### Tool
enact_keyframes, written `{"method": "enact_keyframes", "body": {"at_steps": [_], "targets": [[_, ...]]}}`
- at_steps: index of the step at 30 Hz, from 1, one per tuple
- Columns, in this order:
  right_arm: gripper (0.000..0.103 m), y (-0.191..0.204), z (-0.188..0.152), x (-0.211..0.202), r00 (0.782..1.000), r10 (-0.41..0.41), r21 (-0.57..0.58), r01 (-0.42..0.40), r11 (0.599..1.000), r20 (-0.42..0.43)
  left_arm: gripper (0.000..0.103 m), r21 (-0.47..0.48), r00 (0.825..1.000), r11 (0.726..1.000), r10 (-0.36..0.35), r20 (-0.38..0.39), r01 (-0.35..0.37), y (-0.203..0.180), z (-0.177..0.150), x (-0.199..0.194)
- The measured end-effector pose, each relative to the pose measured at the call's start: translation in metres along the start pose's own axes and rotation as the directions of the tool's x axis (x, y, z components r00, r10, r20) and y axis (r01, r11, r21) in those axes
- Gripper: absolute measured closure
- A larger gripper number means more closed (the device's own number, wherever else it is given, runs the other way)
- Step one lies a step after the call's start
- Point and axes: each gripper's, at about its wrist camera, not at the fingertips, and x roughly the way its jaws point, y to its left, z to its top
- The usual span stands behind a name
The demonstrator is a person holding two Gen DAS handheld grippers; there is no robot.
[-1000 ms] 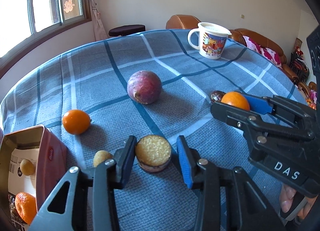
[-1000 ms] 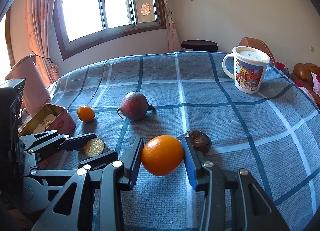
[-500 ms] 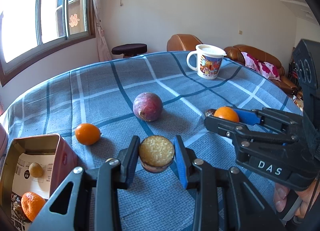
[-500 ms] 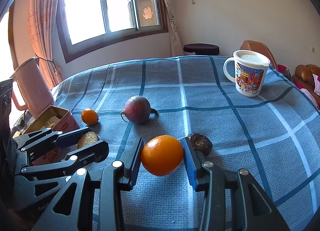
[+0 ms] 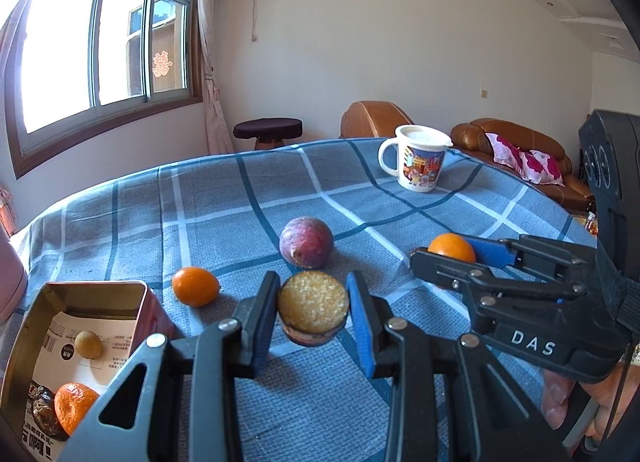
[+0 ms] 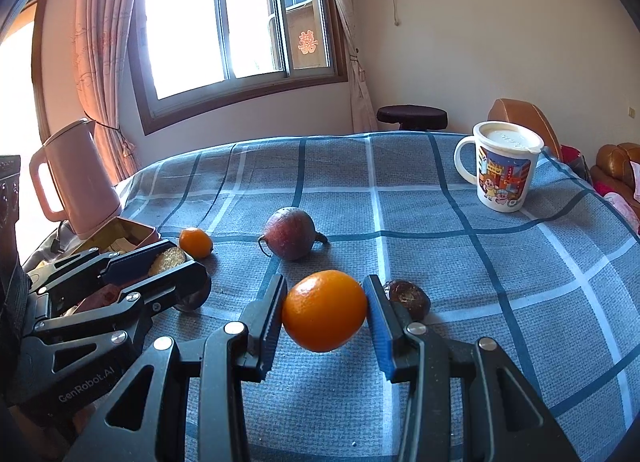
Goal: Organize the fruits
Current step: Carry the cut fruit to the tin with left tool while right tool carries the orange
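Fruits are gripped across their middles: a halved passion fruit [image 5: 313, 312] in the left claw [image 5: 313, 316], a round smooth orange [image 6: 324, 310] in the right claw [image 6: 325, 312]; both are judged light and bruisable.

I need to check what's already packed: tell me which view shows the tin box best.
The left wrist view: the tin box faces the camera open, with a small orange and a small brownish fruit inside. The right wrist view shows only its far rim behind the left hand-held gripper.
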Motion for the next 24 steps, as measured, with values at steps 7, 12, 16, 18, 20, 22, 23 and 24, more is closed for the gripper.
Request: {"method": "enact_keyframes", "body": {"at_steps": [7,12,16,18,20,22,23,24], "targets": [[0.061,0.002,0.000,-0.005,1.000,0.001,-0.011,0.000,1.000,0.029,0.067,-0.001,0.999,1.000,0.010,0.044,-0.010,0.001,-0.001,-0.009],[0.061,0.004,-0.001,-0.009,0.999,0.002,-0.026,0.000,1.000,0.052,0.067,-0.001,0.998,1.000,0.012,0.061,-0.012,0.000,-0.001,-0.012],[0.061,0.005,-0.001,-0.012,0.998,0.006,-0.033,-0.003,0.999,0.070,0.067,-0.002,0.997,1.000,0.016,0.078,-0.016,0.001,-0.002,-0.016],[0.061,0.006,-0.001,-0.014,0.997,0.007,-0.039,-0.004,0.999,0.081,0.067,-0.001,0.996,1.000,0.017,0.086,-0.017,0.001,-0.002,-0.018],[0.061,0.007,-0.001,-0.016,0.996,0.006,-0.046,-0.002,0.999,0.091,0.067,0.000,0.995,1.000,0.020,0.095,-0.020,0.000,-0.002,-0.020],[0.061,0.008,-0.002,-0.018,0.995,0.008,-0.052,-0.003,0.999,0.099,0.067,-0.001,0.994,1.000,0.021,0.103,-0.021,0.000,-0.003,-0.022],[0.061,0.008,-0.002,-0.018,0.995,0.008,-0.055,-0.003,0.998,0.102,0.067,-0.001,0.994,1.000,0.022,0.108,-0.022,0.000,-0.003,-0.024],[0.061,0.009,-0.002,-0.019,0.994,0.008,-0.056,-0.002,0.998,0.105,0.067,-0.003,0.993,1.000,0.023,0.112,-0.023,0.001,-0.004,-0.025]]}}
